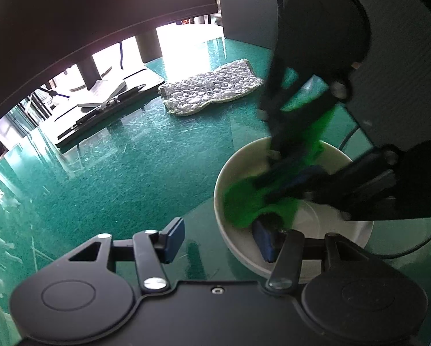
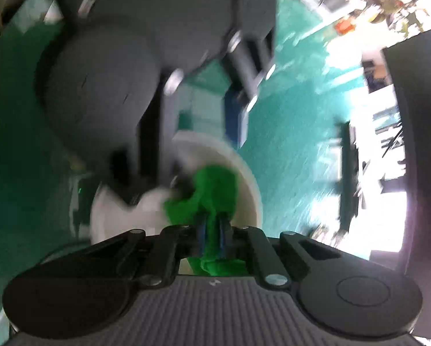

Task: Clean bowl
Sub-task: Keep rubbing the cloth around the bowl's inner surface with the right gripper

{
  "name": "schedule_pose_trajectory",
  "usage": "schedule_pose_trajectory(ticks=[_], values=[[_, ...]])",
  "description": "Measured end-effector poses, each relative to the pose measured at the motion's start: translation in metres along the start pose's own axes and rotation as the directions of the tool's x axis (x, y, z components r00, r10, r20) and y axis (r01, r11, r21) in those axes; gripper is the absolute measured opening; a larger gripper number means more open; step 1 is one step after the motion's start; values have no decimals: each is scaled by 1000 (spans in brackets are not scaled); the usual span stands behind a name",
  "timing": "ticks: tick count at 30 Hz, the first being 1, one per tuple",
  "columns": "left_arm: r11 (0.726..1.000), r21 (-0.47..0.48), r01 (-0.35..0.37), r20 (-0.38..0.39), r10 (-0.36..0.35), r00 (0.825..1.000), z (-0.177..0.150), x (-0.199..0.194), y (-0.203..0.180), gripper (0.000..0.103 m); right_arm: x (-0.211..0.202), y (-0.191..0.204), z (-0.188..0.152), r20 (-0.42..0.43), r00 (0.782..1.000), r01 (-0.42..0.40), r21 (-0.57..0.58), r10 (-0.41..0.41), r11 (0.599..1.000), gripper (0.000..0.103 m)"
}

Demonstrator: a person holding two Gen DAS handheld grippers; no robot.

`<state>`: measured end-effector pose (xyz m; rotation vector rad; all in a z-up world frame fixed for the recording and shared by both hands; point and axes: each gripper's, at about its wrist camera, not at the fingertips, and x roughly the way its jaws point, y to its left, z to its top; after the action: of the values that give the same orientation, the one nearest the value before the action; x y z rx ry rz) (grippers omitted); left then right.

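A white bowl point(image 1: 224, 173) stands on the green glass-topped table point(image 1: 129, 173). My left gripper point(image 1: 219, 240) straddles its near wall. One blue pad is inside the bowl, and the other stands outside with a gap to the wall. My right gripper point(image 1: 273, 184) reaches down into the bowl from the upper right, shut on a bright green cloth point(image 1: 241, 204) that lies against the inner left wall. In the blurred right wrist view the green cloth point(image 2: 215, 184) is pinched between the right gripper's point(image 2: 212, 230) pads. Beyond it are the bowl point(image 2: 250, 178) and the left gripper point(image 2: 192, 127).
A grey textured rag point(image 1: 212, 86) lies on the table behind the bowl. A black monitor stand with a pen point(image 1: 108, 101) sits at the back left under a dark screen. A dark box point(image 1: 244, 8) stands at the rear. A cable point(image 1: 417, 245) curves past the bowl's right side.
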<state>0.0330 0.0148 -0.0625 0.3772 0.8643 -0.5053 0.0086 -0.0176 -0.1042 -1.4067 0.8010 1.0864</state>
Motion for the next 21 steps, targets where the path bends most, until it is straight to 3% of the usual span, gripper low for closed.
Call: schedule_pose_trajectory(ticks=[2,5,6,8,9,10,11,13,14,15,17,19,21], values=[[1000,9,-1,2,1,1000,0,0,-1,53,-6,-9,1,-15,994,-102,129,105,986,8],[1000,15,-3,4,3,1000,1,1,-2,53,-12,-21,1,-6,971,-226,287,237,931,8],[1000,10,0,4,0,1000,1,1,-1,53,-13,-30,-1,33,949,-301,381,312,874,8],[1000,5,3,4,-3,1000,1,1,0,53,-13,-43,-5,88,922,-368,496,376,787,9],[1000,2,4,4,-4,1000,0,0,0,53,-9,-55,-12,121,896,-410,597,428,690,9],[1000,1,6,3,-6,1000,0,0,1,55,-6,-61,-18,146,879,-434,639,454,635,9],[1000,6,3,5,-3,1000,0,0,0,55,-5,-63,-21,156,873,-443,650,462,617,9],[1000,15,-3,6,3,1000,0,0,-1,55,-2,-66,-27,120,888,-414,632,445,655,9],[1000,9,3,5,-3,1000,0,1,0,55,-3,-63,-25,85,908,-376,594,409,711,9],[1000,4,7,5,-7,1000,0,1,0,55,-8,-54,-21,26,945,-297,486,325,822,9],[1000,-9,14,7,-14,1000,-1,1,1,55,-14,-43,-16,-19,971,-215,367,238,905,9],[1000,-17,18,7,-18,1000,-2,1,3,55,-19,-37,-12,-36,989,-127,284,143,950,9],[1000,-18,18,7,-18,1000,-2,0,2,55,-20,-39,-13,-37,985,-147,315,167,937,10]])
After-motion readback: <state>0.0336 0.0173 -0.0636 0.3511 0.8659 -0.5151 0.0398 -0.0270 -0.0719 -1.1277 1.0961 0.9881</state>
